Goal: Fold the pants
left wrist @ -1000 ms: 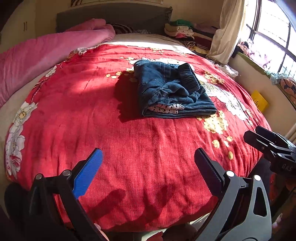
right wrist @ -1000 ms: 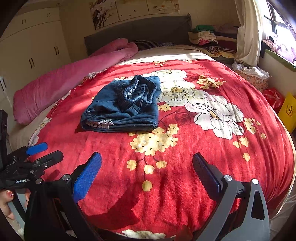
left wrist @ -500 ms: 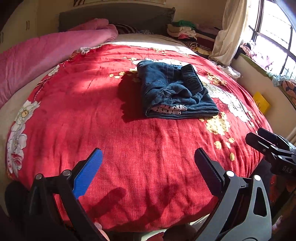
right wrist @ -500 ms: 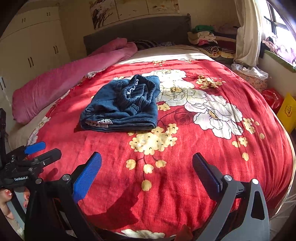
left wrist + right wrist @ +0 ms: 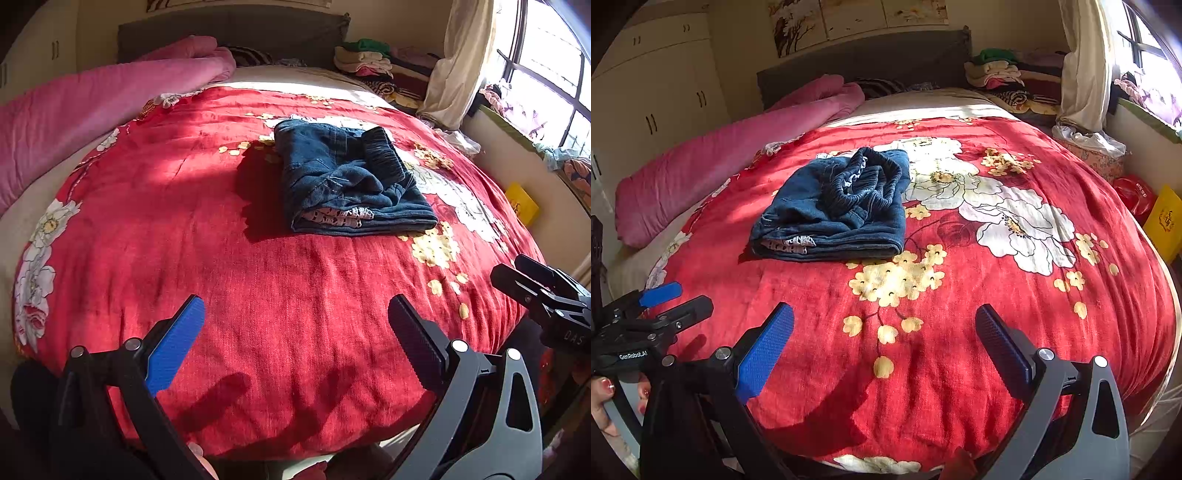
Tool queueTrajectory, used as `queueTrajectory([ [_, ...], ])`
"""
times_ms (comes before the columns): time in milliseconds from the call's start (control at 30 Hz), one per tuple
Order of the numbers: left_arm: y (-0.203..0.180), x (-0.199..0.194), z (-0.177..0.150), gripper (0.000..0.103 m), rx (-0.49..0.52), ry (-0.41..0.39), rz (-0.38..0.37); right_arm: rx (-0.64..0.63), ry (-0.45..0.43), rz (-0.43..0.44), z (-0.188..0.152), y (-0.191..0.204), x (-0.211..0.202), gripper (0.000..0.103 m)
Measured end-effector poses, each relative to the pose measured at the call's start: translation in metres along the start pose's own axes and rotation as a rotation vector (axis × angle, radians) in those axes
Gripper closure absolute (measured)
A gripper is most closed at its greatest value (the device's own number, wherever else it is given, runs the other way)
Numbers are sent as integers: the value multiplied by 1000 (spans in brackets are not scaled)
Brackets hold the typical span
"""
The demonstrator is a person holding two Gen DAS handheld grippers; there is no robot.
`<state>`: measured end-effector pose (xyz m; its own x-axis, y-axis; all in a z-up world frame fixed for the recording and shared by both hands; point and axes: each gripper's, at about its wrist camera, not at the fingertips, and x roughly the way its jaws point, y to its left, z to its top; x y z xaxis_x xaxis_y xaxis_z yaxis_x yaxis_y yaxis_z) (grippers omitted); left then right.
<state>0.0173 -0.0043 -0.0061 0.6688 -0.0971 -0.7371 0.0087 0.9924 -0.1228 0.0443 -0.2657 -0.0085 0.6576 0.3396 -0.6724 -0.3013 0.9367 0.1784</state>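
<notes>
Dark blue pants (image 5: 347,181) lie folded in a compact bundle on the red floral blanket (image 5: 184,221), waistband on top; they also show in the right wrist view (image 5: 838,206). My left gripper (image 5: 295,325) is open and empty, held over the bed's near edge, well short of the pants. My right gripper (image 5: 884,328) is open and empty too, near the same edge. Each gripper appears in the other's view: the right one (image 5: 532,284) at the far right, the left one (image 5: 668,302) at the far left.
A pink duvet (image 5: 92,99) lies along the bed's left side. Stacked clothes (image 5: 1004,74) sit by the headboard. A curtain (image 5: 1086,62) and window are at right, with a yellow bag (image 5: 1165,221) and red bag (image 5: 1134,192) on the floor beside the bed.
Both grippers stay open and empty. The views shift only slightly; the pants have not moved.
</notes>
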Motion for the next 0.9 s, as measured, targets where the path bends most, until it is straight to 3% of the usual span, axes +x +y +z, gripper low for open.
queueTrajectory([
  [900, 2, 0, 0, 10, -6, 6, 20, -1, 1, -1, -1, 2, -1, 5],
])
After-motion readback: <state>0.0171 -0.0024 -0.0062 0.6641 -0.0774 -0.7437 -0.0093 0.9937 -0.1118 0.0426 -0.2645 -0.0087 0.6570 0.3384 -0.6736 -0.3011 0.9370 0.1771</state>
